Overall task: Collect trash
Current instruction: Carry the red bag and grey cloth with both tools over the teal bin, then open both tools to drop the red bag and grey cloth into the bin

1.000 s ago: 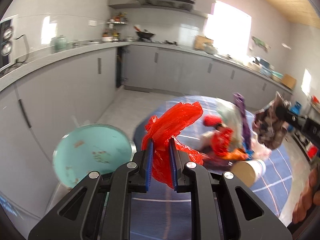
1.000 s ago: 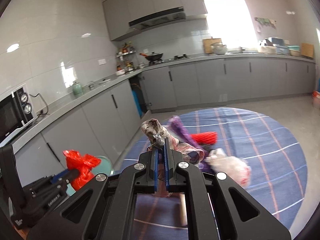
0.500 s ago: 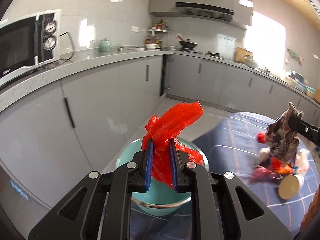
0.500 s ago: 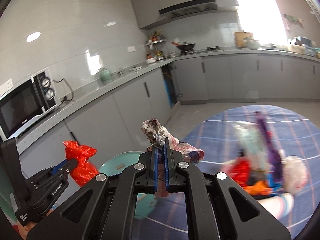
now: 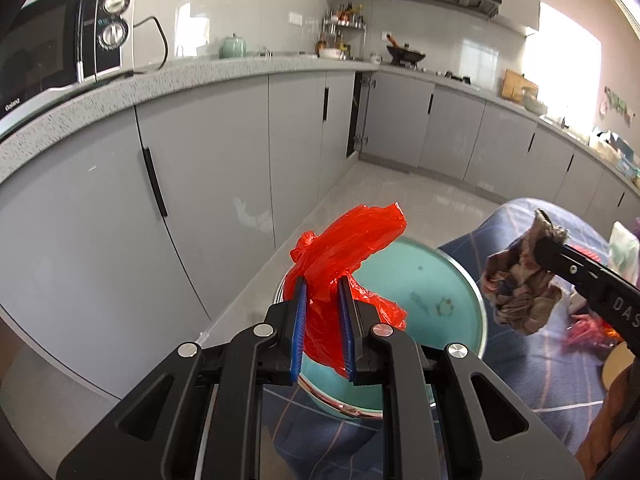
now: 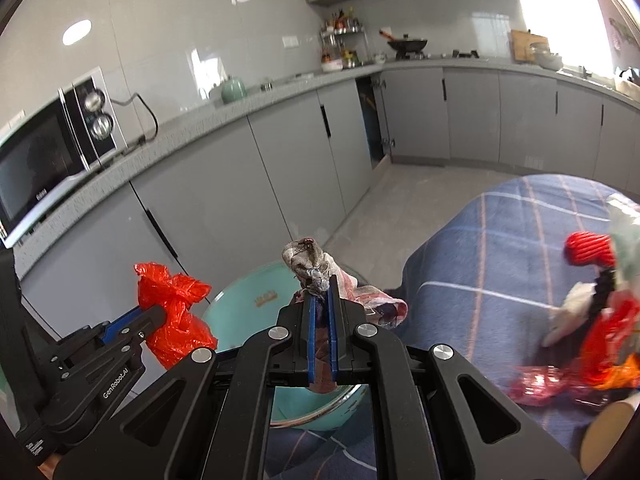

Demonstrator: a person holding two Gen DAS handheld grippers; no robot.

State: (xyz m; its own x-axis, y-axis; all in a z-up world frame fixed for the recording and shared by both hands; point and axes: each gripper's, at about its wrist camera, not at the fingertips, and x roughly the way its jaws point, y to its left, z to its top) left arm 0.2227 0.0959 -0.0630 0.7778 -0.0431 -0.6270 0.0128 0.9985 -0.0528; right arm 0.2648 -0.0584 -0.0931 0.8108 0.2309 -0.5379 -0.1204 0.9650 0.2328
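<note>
Grey kitchen cabinets (image 5: pixel 224 184) under a speckled grey countertop (image 5: pixel 200 74) run along the back and left of both views, above a pale tiled floor (image 5: pixel 400 192). A round table covered in a blue checked cloth (image 6: pixel 500 248) fills the lower right of the right wrist view. A silver-and-black microwave oven (image 6: pixel 52 152) stands on the countertop at left, with a small pale green lidded jar (image 5: pixel 233 47) further along it.

A round teal bin with a metal rim (image 5: pixel 432 300) sits just beside the table's edge, below both tools; its inner surface shows a few small marks.

A loose heap of mixed litter (image 6: pixel 592 320), red, white and orange, lies on the cloth at far right, blurred. A tan round disc-shaped object (image 6: pixel 608 428), partly cut off by the frame edge, lies near the heap.

The left gripper (image 5: pixel 323 312) is clenched on a crumpled red plastic bag (image 5: pixel 348 248), which is pinched between the blue pads (image 5: pixel 299 332) and rises above them, held over the near rim of the bin. In the right wrist view the same bag (image 6: pixel 172 312) hangs at the left of the bin.

The right gripper (image 6: pixel 321 320) is closed on a crumpled wad of brownish and pinkish printed wrapper (image 6: pixel 316 268), held above the bin's right side. From the left wrist view this wad (image 5: pixel 520 280) hangs just beyond the bin's rim, over the cloth's edge.
</note>
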